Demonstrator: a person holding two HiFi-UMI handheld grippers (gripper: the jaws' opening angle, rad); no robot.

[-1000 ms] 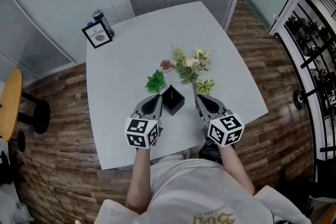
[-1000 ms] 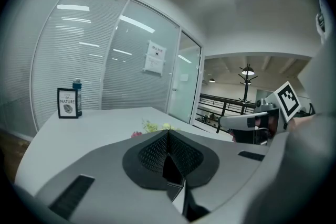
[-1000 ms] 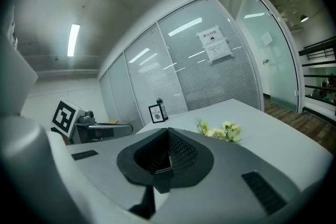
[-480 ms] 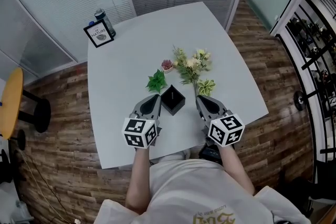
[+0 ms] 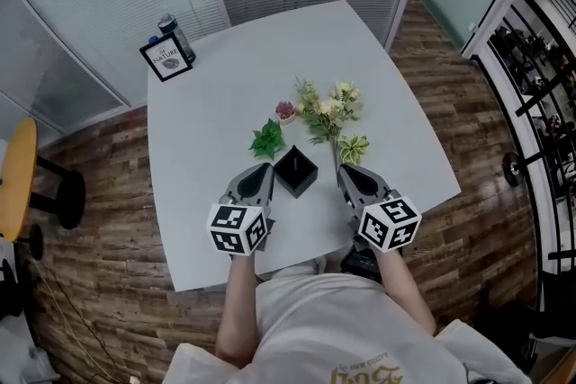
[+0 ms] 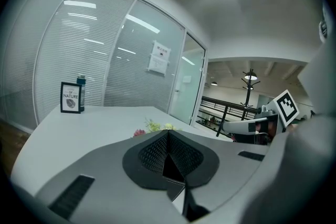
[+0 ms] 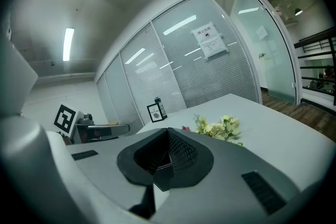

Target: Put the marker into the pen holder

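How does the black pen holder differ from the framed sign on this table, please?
The pen holder is a black open-topped box; the framed sign is a flat white card in a black frame. The pen holder sits near the person's edge, beside a green sprig; the framed sign stands at the far corner, before a dark bottle. Both rest on the white table.

The head camera looked steeply down from above onto the table (image 5: 225,94), while cameras on the left gripper (image 5: 263,167) and right gripper (image 5: 347,168) sat low, close behind their jaws, facing across it, all sharing the flowers (image 5: 326,111) and framed sign (image 5: 167,58).
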